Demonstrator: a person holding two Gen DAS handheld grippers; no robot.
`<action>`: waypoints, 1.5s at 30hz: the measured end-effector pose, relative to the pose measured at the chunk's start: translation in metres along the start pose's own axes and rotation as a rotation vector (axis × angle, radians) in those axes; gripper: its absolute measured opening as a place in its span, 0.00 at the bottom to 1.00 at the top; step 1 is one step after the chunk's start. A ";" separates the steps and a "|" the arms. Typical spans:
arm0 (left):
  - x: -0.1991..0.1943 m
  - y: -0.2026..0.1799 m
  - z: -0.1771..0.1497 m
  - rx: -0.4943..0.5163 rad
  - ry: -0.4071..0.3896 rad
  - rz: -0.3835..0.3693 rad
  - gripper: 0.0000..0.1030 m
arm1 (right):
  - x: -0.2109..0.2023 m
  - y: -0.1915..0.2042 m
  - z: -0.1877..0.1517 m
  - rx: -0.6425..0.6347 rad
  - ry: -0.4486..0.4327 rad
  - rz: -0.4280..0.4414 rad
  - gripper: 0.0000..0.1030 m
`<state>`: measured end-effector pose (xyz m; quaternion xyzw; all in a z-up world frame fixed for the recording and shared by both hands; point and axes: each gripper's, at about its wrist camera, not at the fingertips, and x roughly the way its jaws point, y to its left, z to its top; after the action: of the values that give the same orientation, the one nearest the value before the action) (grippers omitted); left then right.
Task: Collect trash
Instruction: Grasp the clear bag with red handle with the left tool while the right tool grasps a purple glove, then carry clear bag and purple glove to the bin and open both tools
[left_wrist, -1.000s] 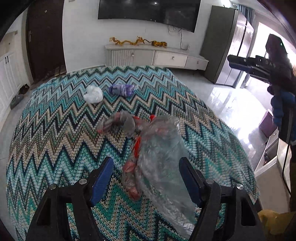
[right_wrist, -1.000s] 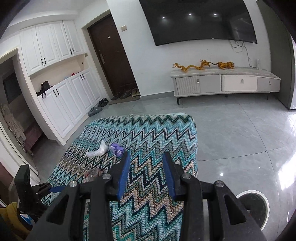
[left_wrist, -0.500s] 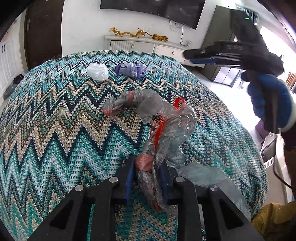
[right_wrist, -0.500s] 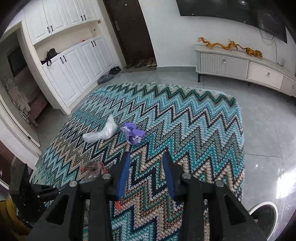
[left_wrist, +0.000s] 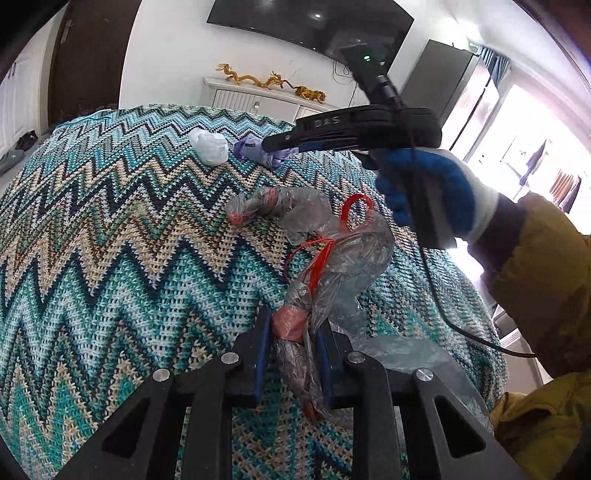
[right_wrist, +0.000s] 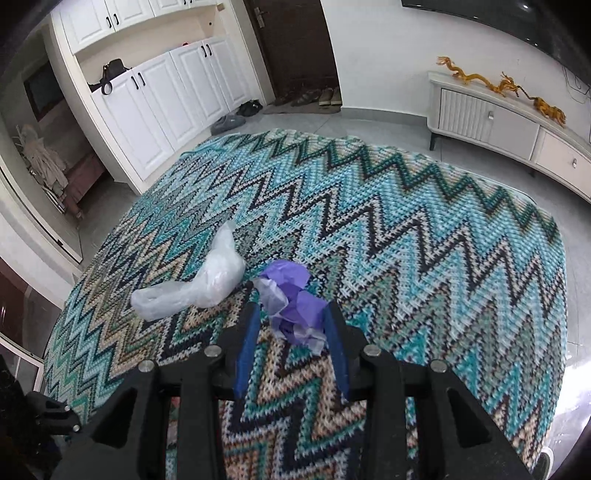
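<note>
My left gripper (left_wrist: 290, 325) is shut on a clear plastic trash bag (left_wrist: 347, 258) with red drawstrings, which lies on the zigzag blanket (left_wrist: 110, 240). My right gripper (right_wrist: 291, 314) is open, its fingers on either side of a crumpled purple wrapper (right_wrist: 295, 295); it also shows in the left wrist view (left_wrist: 271, 146), over that purple wrapper (left_wrist: 255, 149). A white crumpled plastic bag (right_wrist: 199, 284) lies just left of the purple wrapper, also seen in the left wrist view (left_wrist: 209, 146). A grey-red twisted wad (left_wrist: 266, 205) lies by the trash bag.
The blanket covers a raised surface whose edges drop to a tiled floor (right_wrist: 406, 129). A white low cabinet (right_wrist: 509, 125) with golden dragon figures stands by the far wall. White cupboards (right_wrist: 147, 96) and a dark door (right_wrist: 295, 48) lie beyond.
My left gripper closed on the trash bag a second ago and still holds it. My right gripper moved forward and down to straddle the purple wrapper.
</note>
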<state>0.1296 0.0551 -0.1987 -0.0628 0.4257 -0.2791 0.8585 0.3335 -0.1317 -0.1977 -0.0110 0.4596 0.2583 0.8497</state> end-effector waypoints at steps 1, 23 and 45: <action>0.000 0.001 -0.001 -0.004 0.002 0.000 0.21 | 0.003 0.000 0.001 0.001 0.002 0.003 0.34; -0.035 -0.013 -0.007 -0.046 -0.051 0.024 0.21 | -0.031 0.018 -0.015 -0.043 -0.047 0.010 0.30; -0.094 -0.105 0.020 0.054 -0.150 0.086 0.19 | -0.260 -0.019 -0.112 0.040 -0.350 -0.085 0.30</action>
<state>0.0548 0.0150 -0.0842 -0.0419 0.3545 -0.2479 0.9006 0.1397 -0.2884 -0.0625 0.0319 0.3089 0.2109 0.9269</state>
